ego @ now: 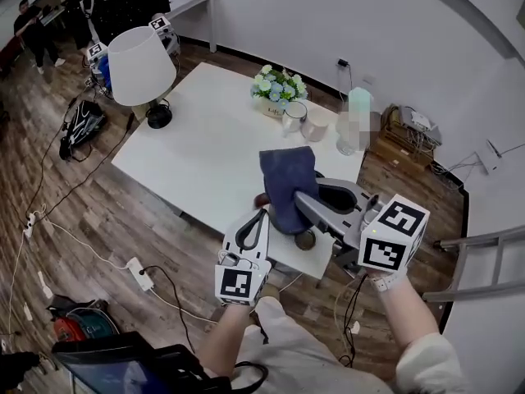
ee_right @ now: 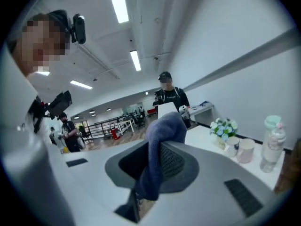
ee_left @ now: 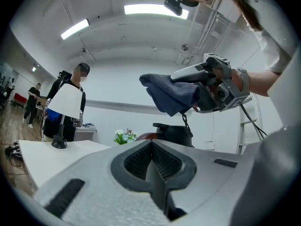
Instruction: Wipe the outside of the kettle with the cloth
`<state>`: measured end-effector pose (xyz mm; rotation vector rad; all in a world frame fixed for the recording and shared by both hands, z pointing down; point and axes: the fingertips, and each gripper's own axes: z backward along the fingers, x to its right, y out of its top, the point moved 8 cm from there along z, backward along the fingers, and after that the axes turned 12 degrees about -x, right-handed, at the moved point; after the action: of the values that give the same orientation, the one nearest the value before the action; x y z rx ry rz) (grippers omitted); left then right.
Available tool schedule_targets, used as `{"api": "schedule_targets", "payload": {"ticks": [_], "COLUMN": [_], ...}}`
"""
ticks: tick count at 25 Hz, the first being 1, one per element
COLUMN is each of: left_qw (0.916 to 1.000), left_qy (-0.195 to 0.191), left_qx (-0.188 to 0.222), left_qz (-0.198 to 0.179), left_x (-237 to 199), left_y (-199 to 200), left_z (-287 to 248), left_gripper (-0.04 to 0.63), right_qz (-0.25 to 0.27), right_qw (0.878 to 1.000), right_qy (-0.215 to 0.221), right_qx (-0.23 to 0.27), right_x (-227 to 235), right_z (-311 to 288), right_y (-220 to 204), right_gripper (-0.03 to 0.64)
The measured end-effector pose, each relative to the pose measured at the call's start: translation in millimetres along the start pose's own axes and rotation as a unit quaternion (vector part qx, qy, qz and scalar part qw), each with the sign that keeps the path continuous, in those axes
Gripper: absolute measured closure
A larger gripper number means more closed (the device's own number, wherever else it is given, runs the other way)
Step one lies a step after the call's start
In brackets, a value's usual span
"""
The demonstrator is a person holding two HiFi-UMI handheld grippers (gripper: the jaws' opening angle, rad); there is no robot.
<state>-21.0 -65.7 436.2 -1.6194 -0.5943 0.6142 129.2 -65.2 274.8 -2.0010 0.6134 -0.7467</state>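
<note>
My right gripper [ego: 302, 199] is shut on a dark blue cloth [ego: 288, 185], held over the table's near edge. In the right gripper view the cloth [ee_right: 159, 140] hangs out over both jaws. The black kettle [ee_left: 176, 134] stands just beyond my left gripper [ee_left: 151, 149], under the hanging cloth [ee_left: 170, 95]; a brown handle sticks out on its left. From the head view the cloth hides most of the kettle. My left gripper [ego: 261, 217] is shut, with nothing between its jaws, just left of the cloth.
The white table [ego: 205, 146] carries a white lamp [ego: 141, 68] at the far left, and flowers [ego: 279, 87], two cups [ego: 303, 121] and a bottle [ego: 353, 121] along the back. Cables and a power strip [ego: 139, 273] lie on the wood floor. People stand beyond the table.
</note>
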Motion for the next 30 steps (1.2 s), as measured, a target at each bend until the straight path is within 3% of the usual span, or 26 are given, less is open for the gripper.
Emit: {"api": "schedule_targets", "payload": {"ticks": [3,6,9,30], "left_qw": [1.0,0.9999,0.9999,0.9998], "left_qy": [-0.003,-0.007,-0.01,-0.015], "left_qx": [0.0,-0.001,-0.003,-0.007], "left_qz": [0.007,0.01,0.009,0.014], "left_x": [1.6,3.0,2.1,5.1], "left_y": [-0.7,-3.7,-3.6,-3.0], "left_z": [-1.9,-1.0,-0.4,-6.2], "left_gripper": [0.588,0.588,0.588,0.588], "right_qz": [-0.037,-0.034,-0.032,-0.12], "right_qw": [0.998,0.995,0.992,0.986], "right_qy": [0.013,-0.015,-0.036,-0.085], "right_qx": [-0.044,-0.094,-0.113,-0.081], "right_x": [12.0,28.5,41.4,93.9], "right_z": [-18.6,-24.4,-19.7,29.5], "right_y": [-11.2,-26.4,-33.3,-56.4], "right_gripper": [0.561,0.561,0.561,0.561]}}
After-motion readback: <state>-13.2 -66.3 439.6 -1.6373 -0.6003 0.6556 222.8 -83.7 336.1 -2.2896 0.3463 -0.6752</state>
